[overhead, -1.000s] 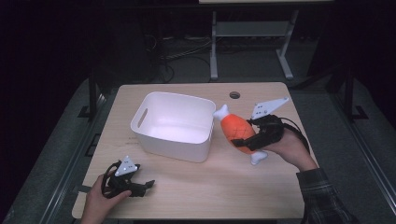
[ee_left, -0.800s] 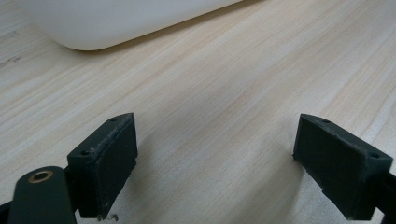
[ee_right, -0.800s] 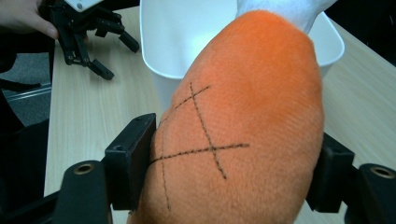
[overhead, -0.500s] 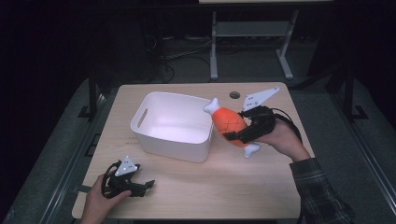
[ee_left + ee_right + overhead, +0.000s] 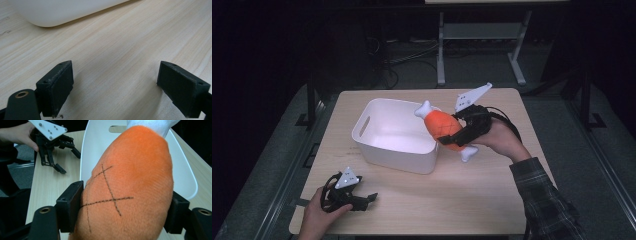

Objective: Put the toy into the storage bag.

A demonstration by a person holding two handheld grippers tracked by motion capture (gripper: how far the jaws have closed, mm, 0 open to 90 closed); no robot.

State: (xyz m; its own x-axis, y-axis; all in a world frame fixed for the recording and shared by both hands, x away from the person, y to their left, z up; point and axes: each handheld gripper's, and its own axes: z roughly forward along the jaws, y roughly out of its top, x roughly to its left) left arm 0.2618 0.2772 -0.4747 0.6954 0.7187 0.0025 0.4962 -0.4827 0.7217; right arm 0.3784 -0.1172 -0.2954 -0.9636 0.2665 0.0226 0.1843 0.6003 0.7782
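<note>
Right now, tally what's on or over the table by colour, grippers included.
White: 1, the bin
Orange with white ends: 1, the plush drumstick, clamped in the right gripper over the bin's rim
Black: 2, the right gripper and the left gripper, which rests open on the table
Total: 4

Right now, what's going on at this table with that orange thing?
A person is working with a handheld claw in each hand. The right claw is clamped around an orange plush drumstick and holds it in the air at the rim of the white tub, one white tip over the tub's inside. The left claw rests open on the wooden table near the front edge, holding nothing.
</note>
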